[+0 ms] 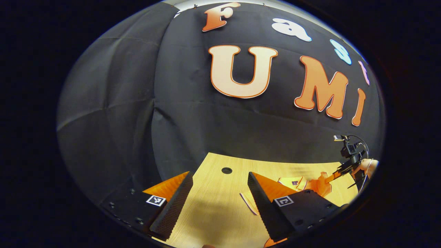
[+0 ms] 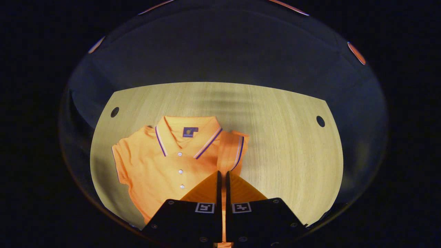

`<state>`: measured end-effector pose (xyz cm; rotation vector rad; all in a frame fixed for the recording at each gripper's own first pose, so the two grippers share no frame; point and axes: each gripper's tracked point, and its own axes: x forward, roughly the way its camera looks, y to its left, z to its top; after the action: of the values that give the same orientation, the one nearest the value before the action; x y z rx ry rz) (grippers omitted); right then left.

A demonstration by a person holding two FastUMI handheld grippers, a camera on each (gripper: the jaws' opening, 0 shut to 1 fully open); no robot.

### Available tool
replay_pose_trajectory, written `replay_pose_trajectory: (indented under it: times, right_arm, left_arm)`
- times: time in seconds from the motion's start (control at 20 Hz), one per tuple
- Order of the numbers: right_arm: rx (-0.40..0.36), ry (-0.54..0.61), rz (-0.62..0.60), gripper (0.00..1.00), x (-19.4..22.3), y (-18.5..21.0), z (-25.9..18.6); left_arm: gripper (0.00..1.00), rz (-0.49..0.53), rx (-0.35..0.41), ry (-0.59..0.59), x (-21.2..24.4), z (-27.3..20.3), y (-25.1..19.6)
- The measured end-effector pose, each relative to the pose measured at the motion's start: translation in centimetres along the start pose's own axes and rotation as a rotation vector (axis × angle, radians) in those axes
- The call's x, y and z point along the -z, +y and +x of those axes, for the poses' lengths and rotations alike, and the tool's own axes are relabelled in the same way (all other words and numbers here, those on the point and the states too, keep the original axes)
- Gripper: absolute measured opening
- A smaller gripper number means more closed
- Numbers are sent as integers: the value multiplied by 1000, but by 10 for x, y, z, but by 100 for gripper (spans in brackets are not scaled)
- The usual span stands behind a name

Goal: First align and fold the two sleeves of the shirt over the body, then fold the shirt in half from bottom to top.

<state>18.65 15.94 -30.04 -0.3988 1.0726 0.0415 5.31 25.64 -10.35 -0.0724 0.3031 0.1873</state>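
Note:
An orange polo shirt with a purple-striped collar lies face up on the wooden table. My right gripper is shut on the fabric at the shirt's right side, and the sleeve there is pulled up and inward. The opposite sleeve lies spread out flat. In the left gripper view, the shirt sits to the right, with the right gripper pinching a raised orange fold. My left gripper hangs open over bare table to the left of the shirt, with nothing between its fingers.
The table has round holes near its far corners, one of them being the hole ahead of the left gripper. Black cloth walls close the booth behind the table. A hand holds the right gripper at the far right.

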Motion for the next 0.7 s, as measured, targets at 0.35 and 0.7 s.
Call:
replay_pose_trajectory:
  times: [0.35, 0.7]
  right_arm:
    - [-156, 83, -65, 6, 26, 91, 31]
    - [-229, 80, -18, 51, 30, 115, 40]
  left_arm:
    - [98, -12, 4, 48, 20, 3, 23]
    - [98, -4, 14, 69, 23, 10, 13]
